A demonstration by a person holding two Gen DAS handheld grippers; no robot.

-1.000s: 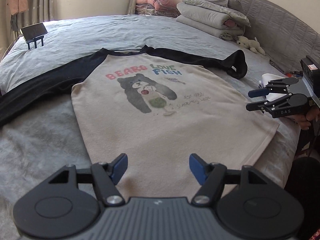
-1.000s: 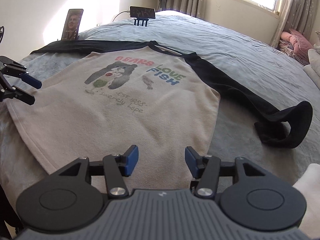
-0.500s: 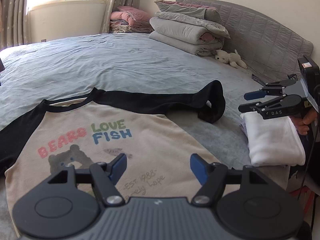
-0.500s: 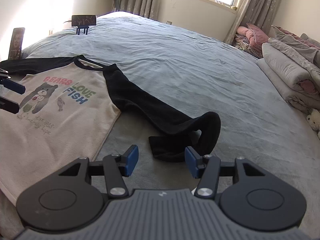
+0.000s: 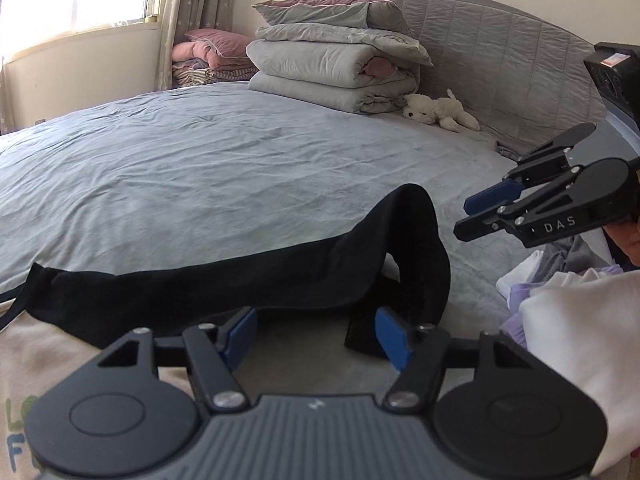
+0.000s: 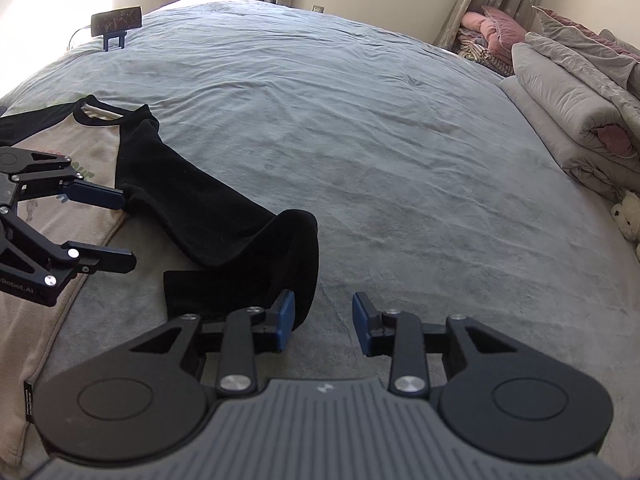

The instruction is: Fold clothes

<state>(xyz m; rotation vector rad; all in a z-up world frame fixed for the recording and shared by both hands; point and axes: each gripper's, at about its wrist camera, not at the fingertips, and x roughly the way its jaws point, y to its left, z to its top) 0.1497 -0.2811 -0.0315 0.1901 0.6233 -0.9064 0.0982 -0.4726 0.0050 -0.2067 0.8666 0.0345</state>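
A beige shirt [image 6: 100,148] with black sleeves lies flat on the grey bedsheet [image 6: 380,128]. Its right black sleeve [image 5: 280,280] runs across the left wrist view and curls back on itself at the cuff; in the right wrist view the sleeve [image 6: 208,216] ends in the same loop. My left gripper [image 5: 316,336] is open, just short of the sleeve, with the cuff by its right finger. My right gripper [image 6: 324,320] is open too, its left finger beside the curled cuff. Each gripper shows in the other's view: the right gripper [image 5: 470,218] hovers right of the loop, the left gripper [image 6: 120,230] over the shirt's edge.
A white folded cloth [image 5: 568,340] lies at the bed's right edge. Folded duvets [image 5: 340,72] and a white plush toy [image 5: 436,110] sit by the padded headboard [image 5: 500,52]. A phone on a stand [image 6: 116,22] is at the far left of the bed.
Both grippers have swung from the shirt's printed front over to its right sleeve and come in close to the curled cuff. Both have stayed open.
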